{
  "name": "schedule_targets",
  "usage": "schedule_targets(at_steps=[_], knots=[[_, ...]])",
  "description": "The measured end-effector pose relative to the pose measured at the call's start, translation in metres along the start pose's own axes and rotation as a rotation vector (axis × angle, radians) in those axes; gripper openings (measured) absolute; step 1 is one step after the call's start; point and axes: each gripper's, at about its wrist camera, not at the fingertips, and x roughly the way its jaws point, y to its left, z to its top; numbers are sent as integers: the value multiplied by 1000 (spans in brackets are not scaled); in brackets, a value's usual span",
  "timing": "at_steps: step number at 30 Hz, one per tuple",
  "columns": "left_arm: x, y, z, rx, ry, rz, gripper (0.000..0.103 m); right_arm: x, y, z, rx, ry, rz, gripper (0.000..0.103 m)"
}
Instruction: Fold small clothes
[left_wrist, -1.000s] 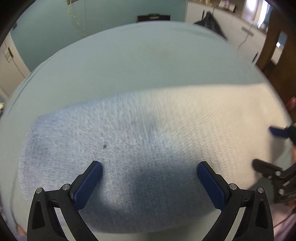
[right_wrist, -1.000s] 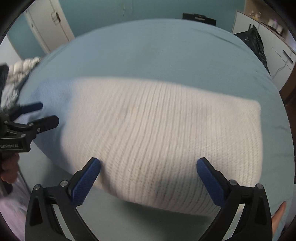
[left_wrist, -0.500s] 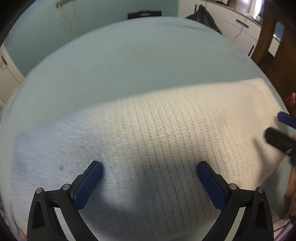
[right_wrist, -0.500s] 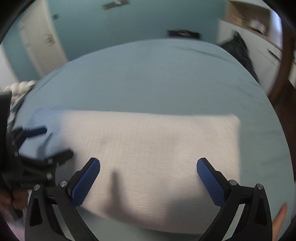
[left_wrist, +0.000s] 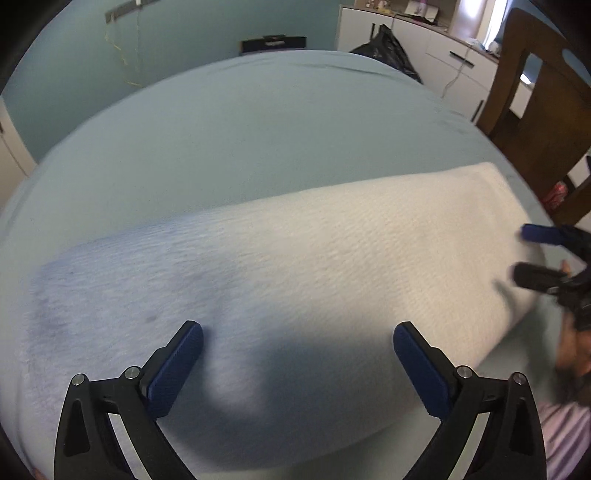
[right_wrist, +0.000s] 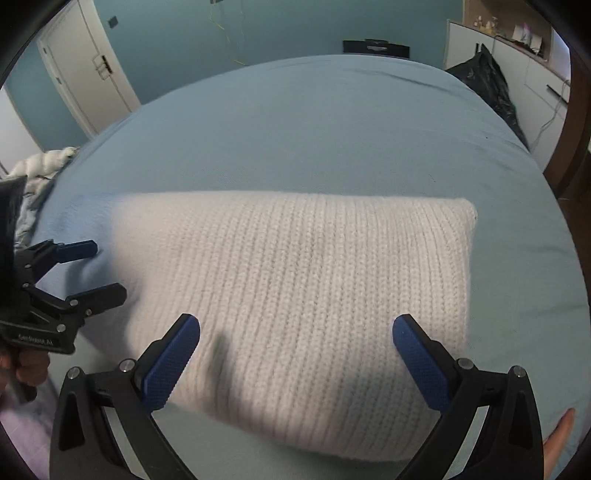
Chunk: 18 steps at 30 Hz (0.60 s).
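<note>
A folded knit garment (left_wrist: 295, 280), white at its right end and pale blue at its left, lies flat as a long rectangle on the light blue bed (left_wrist: 258, 140). It also shows in the right wrist view (right_wrist: 314, 277). My left gripper (left_wrist: 297, 354) is open and empty, hovering over the garment's blue near half. My right gripper (right_wrist: 295, 350) is open and empty over the white half. Each gripper shows in the other's view: the right one (left_wrist: 535, 254) at the garment's right end, the left one (right_wrist: 85, 269) at its left end.
A wooden chair (left_wrist: 546, 110) stands at the bed's right side. White cabinets (left_wrist: 443, 55) and a black bag (right_wrist: 484, 81) are at the back right. A pile of pale clothes (right_wrist: 40, 166) lies at the bed's left edge near a white door (right_wrist: 85, 70).
Both grippers have drawn back and shifted over the garment, staying open. The garment lies flat and looks unmoved.
</note>
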Motion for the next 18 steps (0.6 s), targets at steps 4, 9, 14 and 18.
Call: schedule_targets(at_steps=[4, 9, 14, 18], knots=[[-20, 1, -4, 39, -135, 56, 103, -10, 4, -12, -19, 1, 101, 102], [11, -14, -2, 87, 6, 92, 103, 7, 9, -4, -91, 34, 40, 102], [8, -8, -1, 38, -8, 104, 103, 20, 35, -14, -257, 30, -93, 102], [-10, 5, 8, 34, 67, 91, 103, 15, 40, -7, -233, 78, -95, 102]])
